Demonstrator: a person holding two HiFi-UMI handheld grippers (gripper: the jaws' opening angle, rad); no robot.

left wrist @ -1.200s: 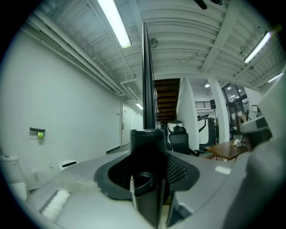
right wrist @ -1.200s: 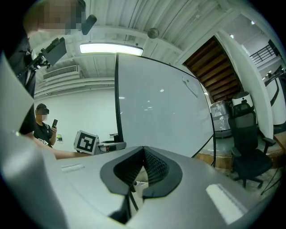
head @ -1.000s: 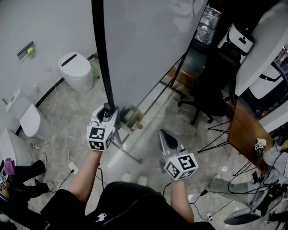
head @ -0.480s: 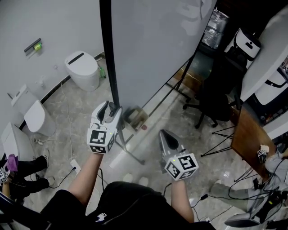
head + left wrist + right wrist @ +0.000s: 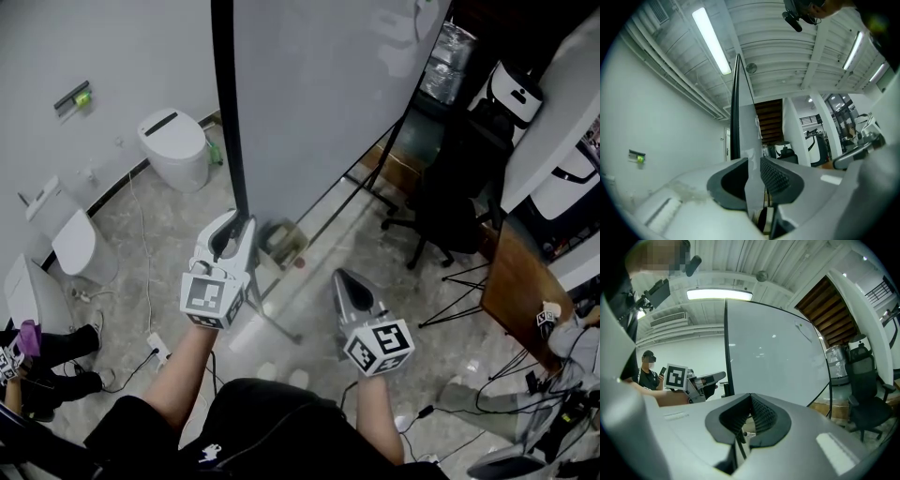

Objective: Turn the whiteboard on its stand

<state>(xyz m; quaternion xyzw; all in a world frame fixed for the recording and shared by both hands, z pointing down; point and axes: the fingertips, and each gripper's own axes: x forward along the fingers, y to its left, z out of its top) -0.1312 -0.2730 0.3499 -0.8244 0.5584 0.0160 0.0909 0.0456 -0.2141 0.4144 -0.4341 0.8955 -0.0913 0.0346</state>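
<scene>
The large whiteboard [image 5: 319, 94] stands upright on its stand, with a black frame bar [image 5: 228, 112] down its left edge. My left gripper [image 5: 232, 230] is at the board's lower left corner. In the left gripper view the board's edge [image 5: 746, 126] runs between the jaws, which are closing on it, and both pads touch it. My right gripper [image 5: 342, 278] hangs lower right, apart from the board, jaws shut with nothing between them. The right gripper view shows the board's face [image 5: 773, 362] ahead and the left gripper [image 5: 708, 378] at the frame bar.
A white toilet [image 5: 178, 148] stands left of the board, with another white fixture [image 5: 70, 248] nearer. The stand's black leg [image 5: 375, 192] crosses the tiled floor. A black office chair [image 5: 441, 202] and a wooden desk [image 5: 511, 272] are to the right. Cables lie on the floor.
The left gripper slid a little lower along the board's edge, its jaws opening and then closing on the corner. The right gripper has stayed where it was.
</scene>
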